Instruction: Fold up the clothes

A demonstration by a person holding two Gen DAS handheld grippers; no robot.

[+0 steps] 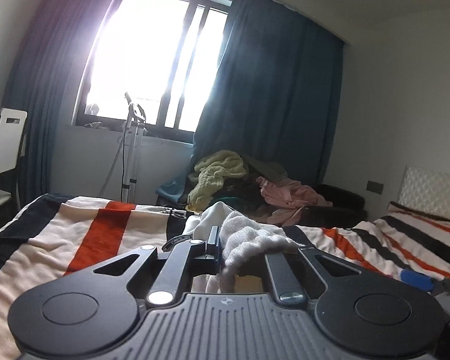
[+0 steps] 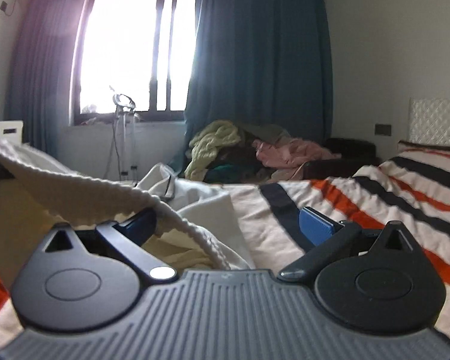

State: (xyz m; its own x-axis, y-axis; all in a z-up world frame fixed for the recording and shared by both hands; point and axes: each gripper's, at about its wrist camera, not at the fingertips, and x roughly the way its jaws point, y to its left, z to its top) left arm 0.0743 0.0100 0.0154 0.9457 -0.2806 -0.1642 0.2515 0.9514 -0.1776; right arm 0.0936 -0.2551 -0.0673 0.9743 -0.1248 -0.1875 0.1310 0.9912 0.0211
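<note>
A cream-white knitted garment [image 1: 249, 240] lies bunched on the striped bed cover [image 1: 75, 240], its ribbed edge thick and coarse. The left hand-held gripper [image 1: 240, 246] has its jaws drawn narrow, pinching a fold of that knit so the cloth spills over one finger. In the right wrist view the same garment [image 2: 75, 186] stretches as a taut band from the upper left across the right hand-held gripper [image 2: 231, 225], whose jaws stand wide with the ribbed hem draped over the left finger. A heap of clothes [image 1: 225, 174] sits beyond the bed.

The cream garment [image 2: 75, 189] is coarse ribbed knit; the striped bedspread [image 1: 60, 240] soft matt cloth (curtains [image 1: 270, 96] heavy, matt too).
</note>
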